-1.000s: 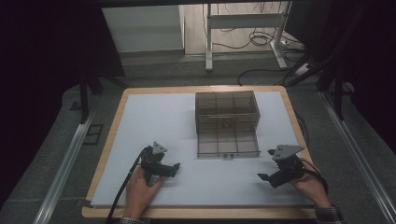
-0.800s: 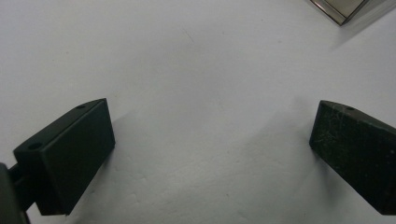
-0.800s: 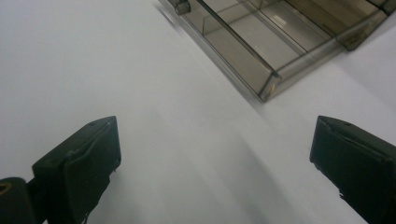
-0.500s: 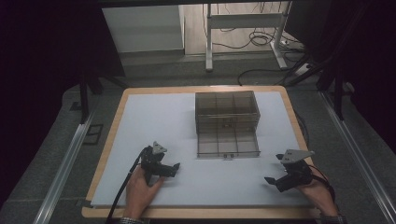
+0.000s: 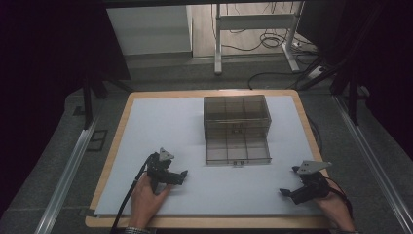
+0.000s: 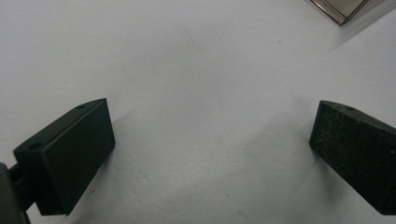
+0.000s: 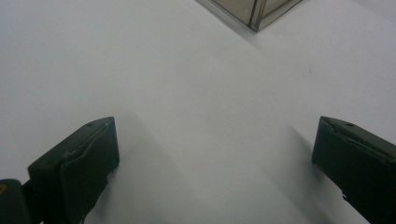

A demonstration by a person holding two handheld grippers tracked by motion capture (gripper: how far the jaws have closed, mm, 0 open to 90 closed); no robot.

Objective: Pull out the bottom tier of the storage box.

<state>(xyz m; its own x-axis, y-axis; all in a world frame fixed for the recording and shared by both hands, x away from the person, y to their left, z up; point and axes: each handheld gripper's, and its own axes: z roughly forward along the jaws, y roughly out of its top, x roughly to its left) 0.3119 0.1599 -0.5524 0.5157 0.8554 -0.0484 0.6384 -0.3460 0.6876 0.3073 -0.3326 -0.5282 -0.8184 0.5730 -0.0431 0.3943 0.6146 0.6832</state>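
A smoky clear box point(image 5: 237, 117) with several compartments stands at the middle back of the white board point(image 5: 160, 126). Its drawer point(image 5: 237, 151) is pulled out toward me and looks empty. My left gripper point(image 5: 181, 175) rests on the board to the drawer's front left, open, with nothing between its jaws point(image 6: 210, 149). Over at the front right, my right gripper point(image 5: 288, 181) is also open and holds nothing point(image 7: 215, 158). A corner of the box point(image 6: 341, 7) shows at the top right of the left gripper view, and the box corner point(image 7: 254, 9) sits at the top of the right gripper view.
The board lies on a wooden table point(image 5: 311, 131) with metal rails point(image 5: 68, 170) along both sides. Beyond it are a desk frame point(image 5: 219, 44) and cables point(image 5: 272, 44) on the floor. Bare board spreads to the left of the box and between the grippers.
My right gripper has slid to the right and a little nearer the front edge. The left gripper and the box have stayed put.
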